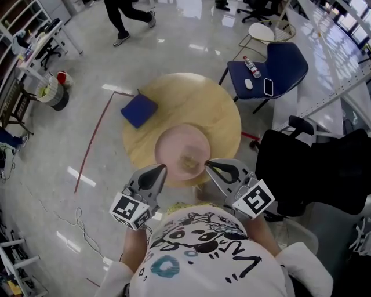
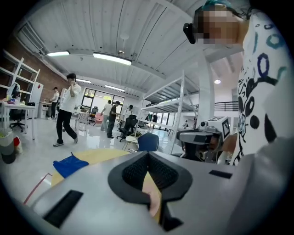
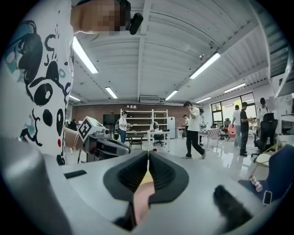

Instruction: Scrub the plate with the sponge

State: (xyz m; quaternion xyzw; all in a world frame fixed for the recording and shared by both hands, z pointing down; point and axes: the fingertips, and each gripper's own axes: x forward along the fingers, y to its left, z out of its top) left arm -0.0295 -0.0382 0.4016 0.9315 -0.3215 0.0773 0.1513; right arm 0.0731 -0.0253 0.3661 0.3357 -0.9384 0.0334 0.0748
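A pink plate (image 1: 177, 145) lies on the near side of a round wooden table (image 1: 220, 116). On its near rim sits a small brownish sponge (image 1: 188, 164). My left gripper (image 1: 162, 168) hovers just left of the sponge at the plate's near edge, with its jaws shut and nothing held. Just right of the sponge my right gripper (image 1: 207, 165) is shut and empty too. In the left gripper view the jaws (image 2: 148, 153) meet at the tips, and a sliver of pink plate and table shows below them. The right gripper view shows the same closed jaws (image 3: 148, 154).
A blue cloth (image 1: 139, 110) lies on the table's far left edge. A blue chair (image 1: 272, 72) with a bottle and a phone stands at the back right, and a black office chair (image 1: 313, 168) is close on my right. A person (image 1: 127, 17) walks beyond the table.
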